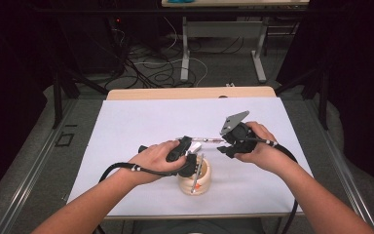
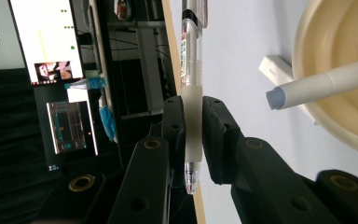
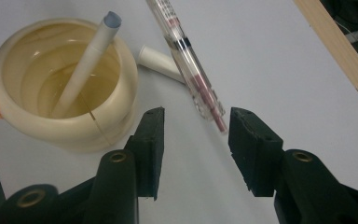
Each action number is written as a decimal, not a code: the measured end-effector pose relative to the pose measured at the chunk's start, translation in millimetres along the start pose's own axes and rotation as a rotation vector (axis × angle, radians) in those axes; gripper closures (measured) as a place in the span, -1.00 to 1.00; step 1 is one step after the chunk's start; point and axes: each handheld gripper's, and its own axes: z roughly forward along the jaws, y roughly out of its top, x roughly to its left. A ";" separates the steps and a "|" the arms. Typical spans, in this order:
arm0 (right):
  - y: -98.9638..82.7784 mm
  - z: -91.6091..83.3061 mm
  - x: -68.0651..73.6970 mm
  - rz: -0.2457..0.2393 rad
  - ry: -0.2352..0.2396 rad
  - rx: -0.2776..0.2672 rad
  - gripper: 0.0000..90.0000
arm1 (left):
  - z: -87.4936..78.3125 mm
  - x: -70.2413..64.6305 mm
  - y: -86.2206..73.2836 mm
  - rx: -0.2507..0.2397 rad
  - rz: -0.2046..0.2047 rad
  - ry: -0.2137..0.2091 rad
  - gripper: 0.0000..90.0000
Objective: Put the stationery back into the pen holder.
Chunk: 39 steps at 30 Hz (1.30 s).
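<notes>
Right, I've got the clear pen (image 2: 189,93) clamped in my left gripper (image 2: 193,135), jaws pressed tight on its frosted grip section with the tip end poking out below them, toward the camera. From the high view the pen (image 1: 203,140) lies roughly level in the air above the desk (image 1: 141,122), its far end reaching toward my right gripper (image 1: 225,146).

My right gripper (image 3: 196,140) has its jaws spread wide and nothing between them. In its own view the free end of the pen (image 3: 193,74) sits just ahead of the gap, close but not yet between the jaws, and not touching either as far as I can tell.

Below, the cream holder cup (image 3: 65,84) stands on the desk with one white pen (image 3: 86,60) already leaning inside it, its bluish end cap sticking up past the rim. A small white cap-like piece (image 3: 161,63) lies on the desk just beside the cup.

So, where am I? One pen is in the cup, that part looks done. The clear pen is lifted and held, but it isn't in the cup. I judge this as a handover or a two-handed job on the pen, perhaps the cap, and the right side hasn't taken hold. What's left: close on that free end, then get the pen down into the cup.
</notes>
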 end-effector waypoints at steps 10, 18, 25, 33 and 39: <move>16.7 6.0 4.1 -0.084 -0.003 0.025 0.37 | 0.0 -1.9 7.9 -0.020 0.010 0.011 0.79; 27.7 13.9 9.7 -0.140 0.000 0.049 0.45 | 1.7 -4.9 13.9 -0.050 0.009 0.007 0.79; 35.1 22.6 14.0 -0.158 0.013 0.066 0.53 | 0.9 -3.2 17.2 -0.046 0.018 0.015 0.79; 39.9 26.0 15.8 -0.167 0.019 0.084 0.64 | 1.7 -4.2 18.3 -0.053 0.019 0.009 0.79; 40.7 27.2 16.8 -0.191 0.020 0.102 0.68 | 2.5 -6.0 17.6 -0.058 0.007 -0.004 0.79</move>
